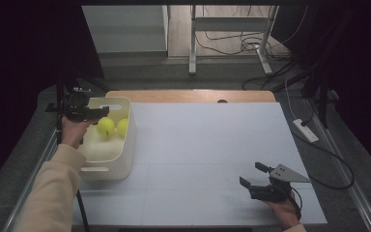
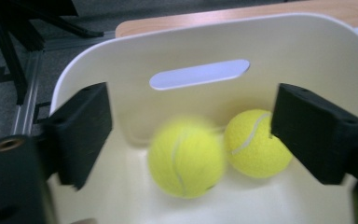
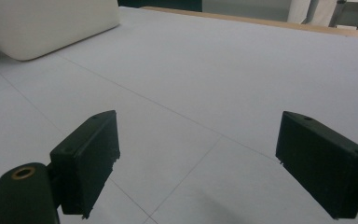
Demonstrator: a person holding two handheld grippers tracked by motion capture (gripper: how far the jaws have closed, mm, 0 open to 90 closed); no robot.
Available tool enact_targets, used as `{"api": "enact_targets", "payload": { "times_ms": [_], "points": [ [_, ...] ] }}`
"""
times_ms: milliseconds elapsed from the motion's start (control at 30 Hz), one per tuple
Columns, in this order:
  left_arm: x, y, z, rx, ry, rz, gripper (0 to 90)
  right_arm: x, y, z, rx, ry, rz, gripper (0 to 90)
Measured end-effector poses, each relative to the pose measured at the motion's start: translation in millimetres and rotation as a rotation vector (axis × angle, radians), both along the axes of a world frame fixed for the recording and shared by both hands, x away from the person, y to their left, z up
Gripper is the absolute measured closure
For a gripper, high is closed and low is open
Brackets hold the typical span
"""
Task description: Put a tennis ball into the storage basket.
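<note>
Your left hand-held gripper [image 2: 186,135] hangs released over the white bin [image 1: 125,145]; both tennis balls [image 2: 186,161] sit inside, the nearer one blurry, maybe rolling. Your right hand-held gripper [image 1: 252,176] rests spread wide on the surface [image 1: 203,145].

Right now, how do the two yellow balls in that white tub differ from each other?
In the left gripper view, the nearer ball looks blurred, while the farther ball is sharp with a clear white seam. The nearer ball lies free between the open left tongs; the farther ball is partly hidden behind one tong. The nearer ball sits out on the white tub floor; the farther one lies closer to the wall. Both are yellow tennis balls, side by side.
</note>
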State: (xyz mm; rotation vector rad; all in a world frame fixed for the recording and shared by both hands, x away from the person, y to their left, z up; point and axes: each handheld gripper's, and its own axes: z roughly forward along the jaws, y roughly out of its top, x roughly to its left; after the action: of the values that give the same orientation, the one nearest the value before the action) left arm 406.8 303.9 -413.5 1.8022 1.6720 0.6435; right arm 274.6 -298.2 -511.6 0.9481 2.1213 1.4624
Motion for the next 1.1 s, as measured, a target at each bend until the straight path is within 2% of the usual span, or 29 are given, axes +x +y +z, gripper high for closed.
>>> {"api": "enact_targets", "payload": {
  "times_ms": [67,100,267,400,433,533,667,767,933,1100],
  "points": [
    [-2.4,-1.5,2.2,-0.026,-0.017,-0.023,7.6,-0.1,-0.1,0.1,-0.002,-0.001,0.000,13.4],
    [-2.4,-1.5,2.2,-0.026,-0.017,-0.023,7.0,-0.2,-0.2,0.1,-0.002,0.000,0.000,13.4],
    [-12.3,-7.6,10.7,-0.102,-0.090,-0.118,7.8,0.3,-0.4,-0.3,-0.002,0.001,-0.004,13.4],
    [-16.1,-8.9,13.8,-0.122,-0.110,-0.151,8.5,0.1,-0.7,-0.1,0.001,0.000,-0.006,13.4],
    [-18.9,-9.6,15.2,-0.138,-0.124,-0.173,8.7,-0.3,-0.9,0.0,0.001,-0.001,-0.006,13.4],
    [-21.8,-11.0,15.8,-0.159,-0.129,-0.197,8.7,-0.1,-1.4,-0.1,0.003,-0.002,-0.009,13.4],
    [-29.5,-18.7,16.2,-0.168,-0.147,-0.246,8.8,-0.3,-1.7,0.5,0.001,-0.007,-0.008,13.4],
    [-32.7,-22.5,16.6,-0.178,-0.157,-0.267,8.9,0.4,-0.9,0.2,0.006,-0.006,-0.008,13.4],
    [-36.3,-30.8,17.9,-0.170,-0.169,-0.298,8.7,1.3,-1.7,0.4,0.019,0.006,-0.004,13.4],
    [-44.0,-40.7,22.3,-0.175,-0.202,-0.338,8.5,2.8,-1.6,-0.4,0.021,0.008,-0.002,13.4]
  ]
}}
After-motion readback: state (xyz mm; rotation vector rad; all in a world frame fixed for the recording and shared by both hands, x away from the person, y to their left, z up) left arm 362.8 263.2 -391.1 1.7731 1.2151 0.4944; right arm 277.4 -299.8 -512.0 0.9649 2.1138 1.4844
